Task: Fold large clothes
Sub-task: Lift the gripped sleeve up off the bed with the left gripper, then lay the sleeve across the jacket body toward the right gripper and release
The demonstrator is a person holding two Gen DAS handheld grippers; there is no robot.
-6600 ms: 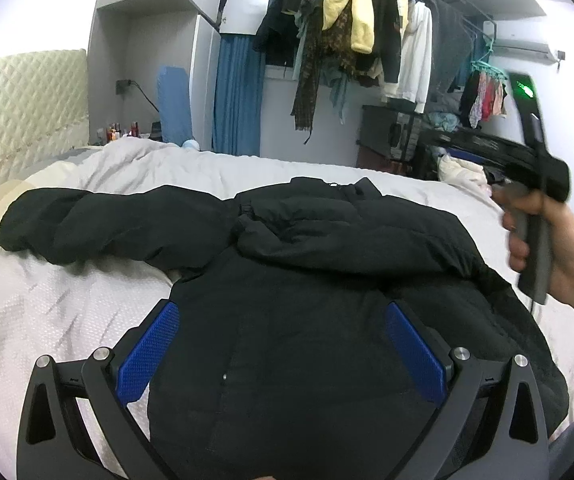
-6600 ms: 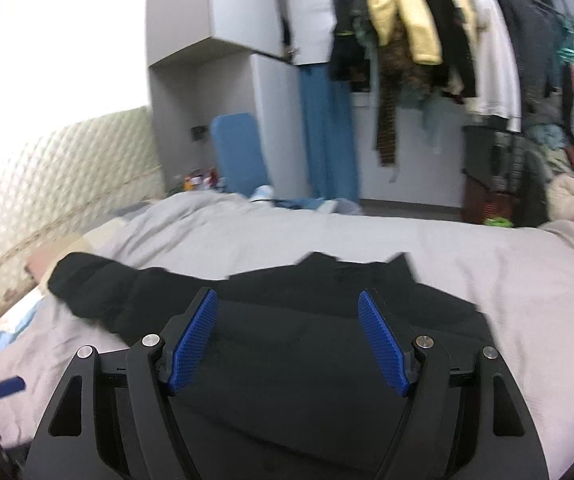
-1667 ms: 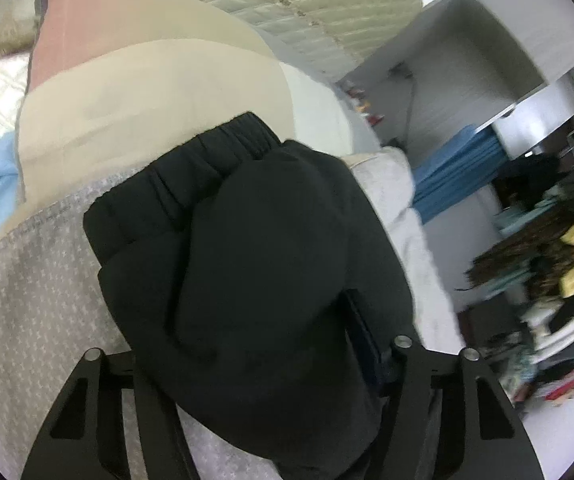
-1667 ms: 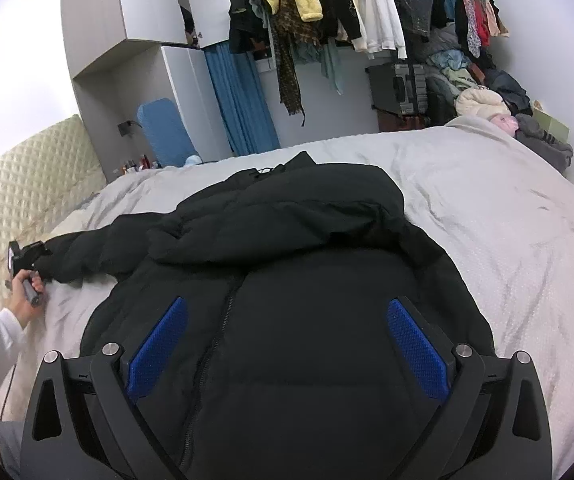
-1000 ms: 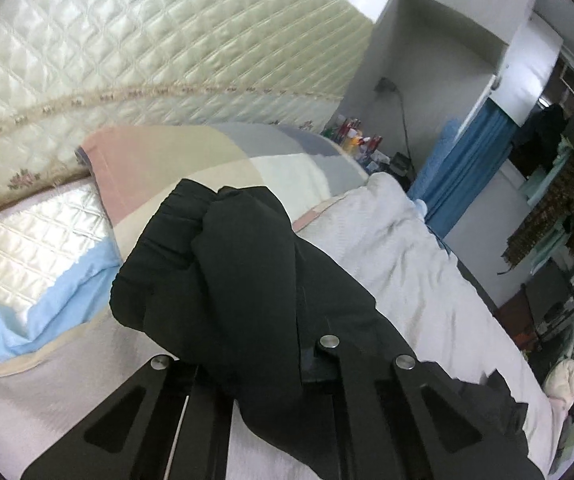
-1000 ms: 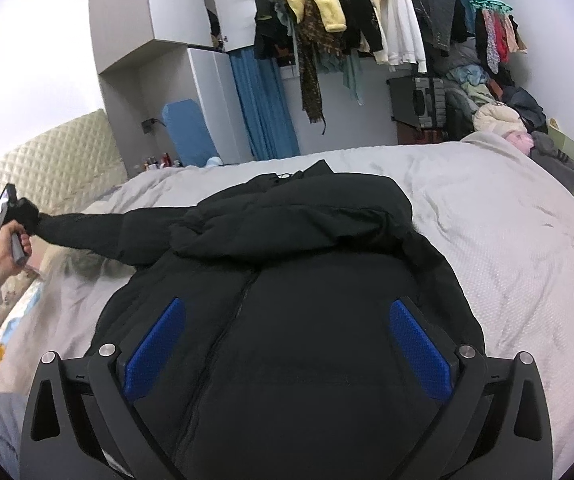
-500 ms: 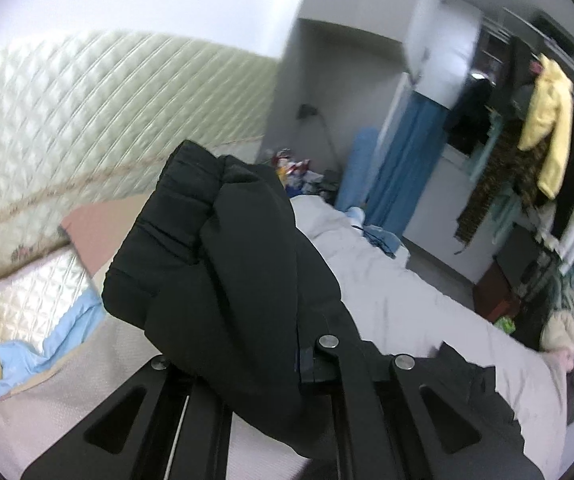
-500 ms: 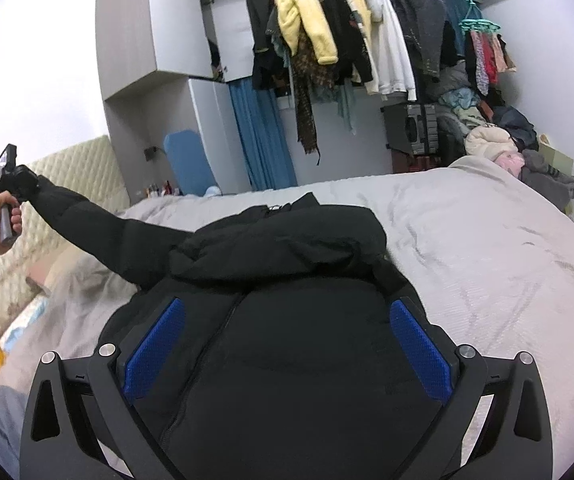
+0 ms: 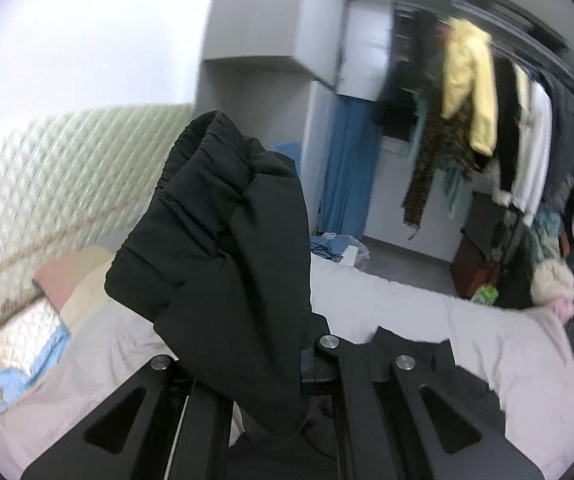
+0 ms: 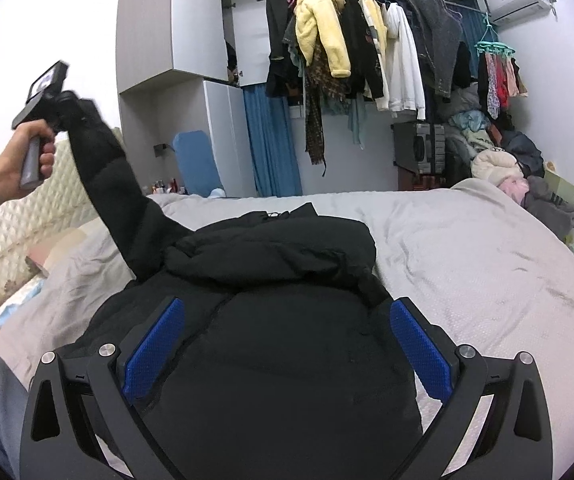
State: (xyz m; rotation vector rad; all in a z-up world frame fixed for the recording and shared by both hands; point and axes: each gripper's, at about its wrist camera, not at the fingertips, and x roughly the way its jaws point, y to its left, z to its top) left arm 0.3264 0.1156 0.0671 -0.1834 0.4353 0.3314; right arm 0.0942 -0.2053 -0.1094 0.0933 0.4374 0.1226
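A black puffer jacket (image 10: pixel 271 320) lies front up on the grey bed (image 10: pixel 467 256), its other sleeve folded across the chest. My left gripper (image 9: pixel 243 364) is shut on the cuff end of the jacket's left sleeve (image 9: pixel 223 240) and holds it high in the air. From the right wrist view that sleeve (image 10: pixel 115 184) rises steeply from the shoulder up to the left gripper (image 10: pixel 61 98). My right gripper (image 10: pixel 283 344) is open and empty, hovering over the jacket's lower body.
A quilted cream headboard (image 10: pixel 27 216) and pillows (image 9: pixel 67 280) are at the left. A rack of hanging clothes (image 10: pixel 367 52) and piled clothes (image 10: pixel 503 168) stand beyond the bed. A grey cabinet (image 10: pixel 171 28) and blue curtain (image 10: pixel 271 144) are at the back.
My left gripper closed on the sleeve cuff, lifted it off the bed and swung it upward. The right gripper stayed open over the jacket body.
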